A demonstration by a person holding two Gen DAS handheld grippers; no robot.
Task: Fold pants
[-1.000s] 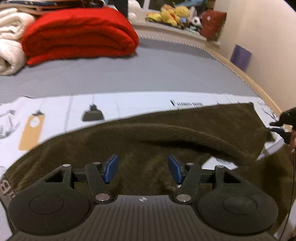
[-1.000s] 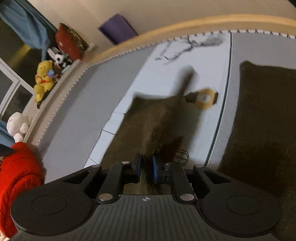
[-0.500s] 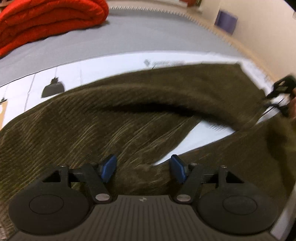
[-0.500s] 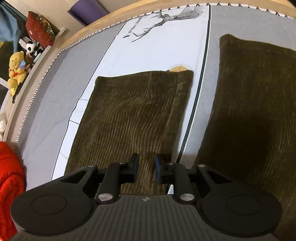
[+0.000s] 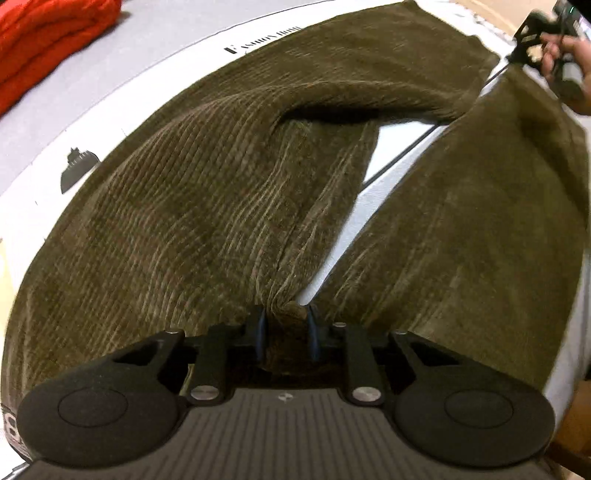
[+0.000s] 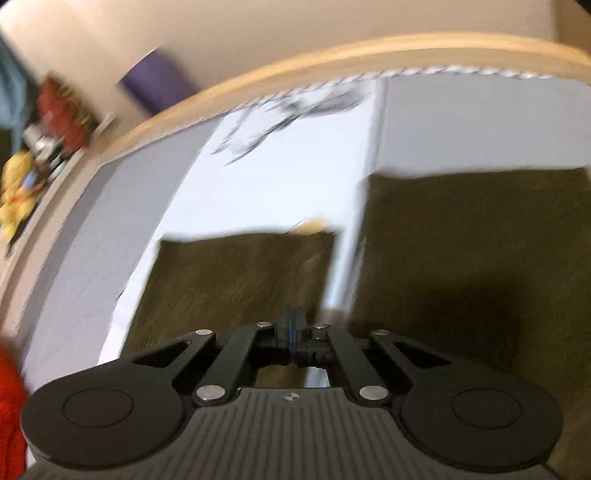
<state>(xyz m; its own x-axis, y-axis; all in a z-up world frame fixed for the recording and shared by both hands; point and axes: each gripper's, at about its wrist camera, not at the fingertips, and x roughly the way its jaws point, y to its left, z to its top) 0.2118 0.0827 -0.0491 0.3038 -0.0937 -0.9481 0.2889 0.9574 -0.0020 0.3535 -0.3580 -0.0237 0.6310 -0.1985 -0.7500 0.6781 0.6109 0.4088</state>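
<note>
Dark olive corduroy pants [image 5: 177, 192] lie spread on the bed, the two legs splayed apart in a V. My left gripper [image 5: 286, 326] points down at the crotch where the legs meet; its jaws are closing and the blue pads pinch a bunched fold of cloth. In the right wrist view both leg ends [image 6: 240, 273] lie flat, and my right gripper [image 6: 293, 325] hovers over the inner edge of the left one, shut, with no cloth seen between its pads. The left wrist view shows the right gripper [image 5: 532, 33] in a hand [image 5: 565, 48] by the far hem.
The bed has a grey and white printed sheet [image 5: 155, 55] and a wooden rim [image 6: 332, 55]. A folded red blanket [image 5: 48, 37] lies at the far left. A purple object [image 6: 159, 85] and plush toys [image 6: 16, 181] stand beyond the bed's edge.
My left gripper sank onto the crotch and its wide jaws closed on a fold of cloth. The right gripper let its leg end drop flat, then shut its jaws and drew back.
</note>
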